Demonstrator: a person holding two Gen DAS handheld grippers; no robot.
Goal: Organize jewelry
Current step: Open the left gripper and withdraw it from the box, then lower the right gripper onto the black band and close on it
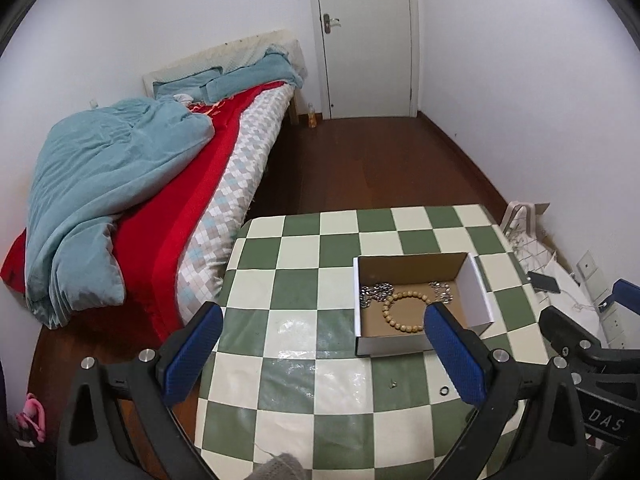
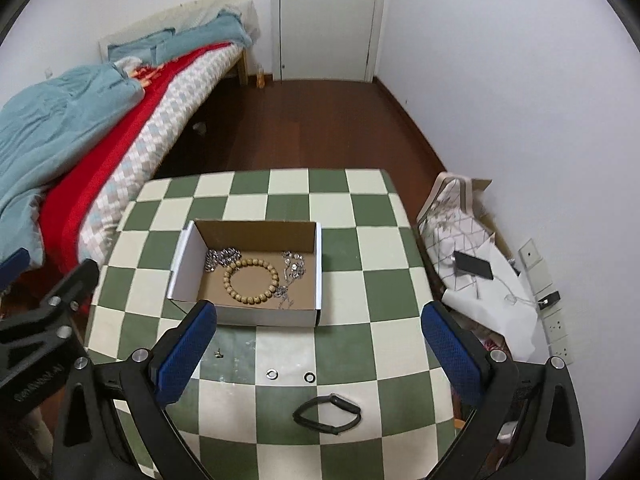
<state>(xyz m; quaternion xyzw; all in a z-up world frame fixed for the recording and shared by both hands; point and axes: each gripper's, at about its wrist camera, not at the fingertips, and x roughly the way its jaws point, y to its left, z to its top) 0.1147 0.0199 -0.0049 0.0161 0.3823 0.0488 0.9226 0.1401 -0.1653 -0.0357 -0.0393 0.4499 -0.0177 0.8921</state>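
Observation:
An open cardboard box [image 2: 256,228] stands on the green-and-white checkered table [image 2: 360,240]. Inside lie a wooden bead bracelet [image 2: 250,263] and two silver chains [image 2: 222,258] [image 2: 292,270]. In front of the box, loose on the cloth, are two small rings [image 2: 273,374] [image 2: 309,377], a tiny stud [image 2: 218,354] and a black band [image 2: 340,402]. My right gripper [image 2: 320,354] is open above these, holding nothing. My left gripper [image 1: 324,356] is also open and empty, left of the box [image 1: 412,264]. The bead bracelet [image 1: 404,295] and one ring [image 1: 444,391] show in the left wrist view.
A bed [image 2: 80,128] with a blue quilt and red blanket runs along the table's left side. To the right, on the floor, a pile of bags and paper holds a black phone [image 2: 472,266]. A white wall with sockets is behind it. Wooden floor and a closed door [image 2: 328,16] lie beyond.

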